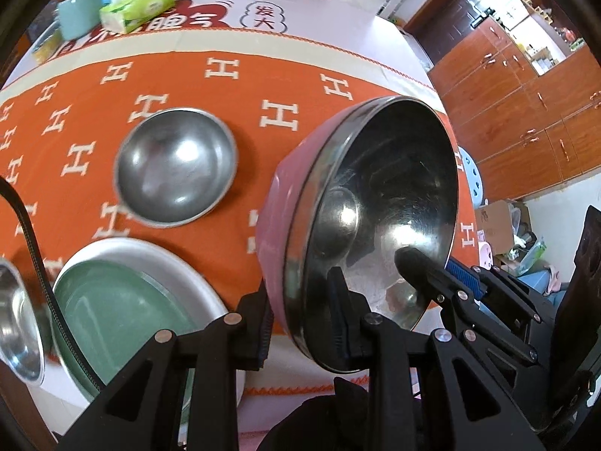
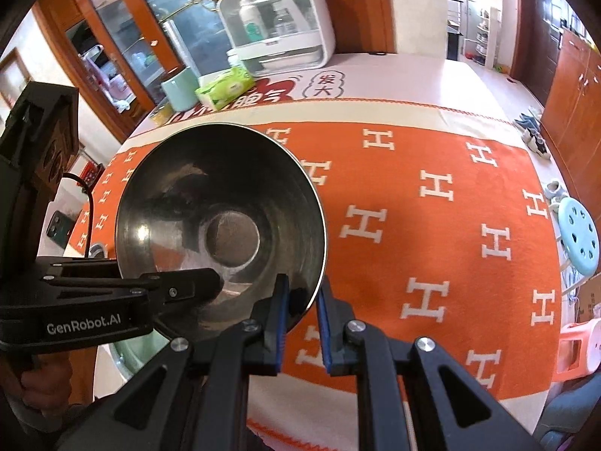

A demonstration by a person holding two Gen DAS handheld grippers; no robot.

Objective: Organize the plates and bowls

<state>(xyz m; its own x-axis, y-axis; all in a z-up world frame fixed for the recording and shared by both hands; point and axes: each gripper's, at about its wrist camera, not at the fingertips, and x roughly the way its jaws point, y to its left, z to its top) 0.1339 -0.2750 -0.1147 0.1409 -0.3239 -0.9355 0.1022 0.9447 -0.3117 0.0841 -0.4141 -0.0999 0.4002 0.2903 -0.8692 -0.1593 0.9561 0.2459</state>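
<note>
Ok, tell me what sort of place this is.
Probably a home dining room: a table under an orange tablecloth, wooden cabinets, and a countertop appliance holding bottles beside a tissue pack.

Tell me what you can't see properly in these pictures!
- Green plate: left wrist view, near part hidden by the left gripper; a cable crosses it.
- Steel bowl at the left edge: cut off by the picture edge.
- Pink bowl: its underside faces away in the right wrist view, where the right gripper pinches its rim.
- Tissue pack print: too small and blurred.
</note>
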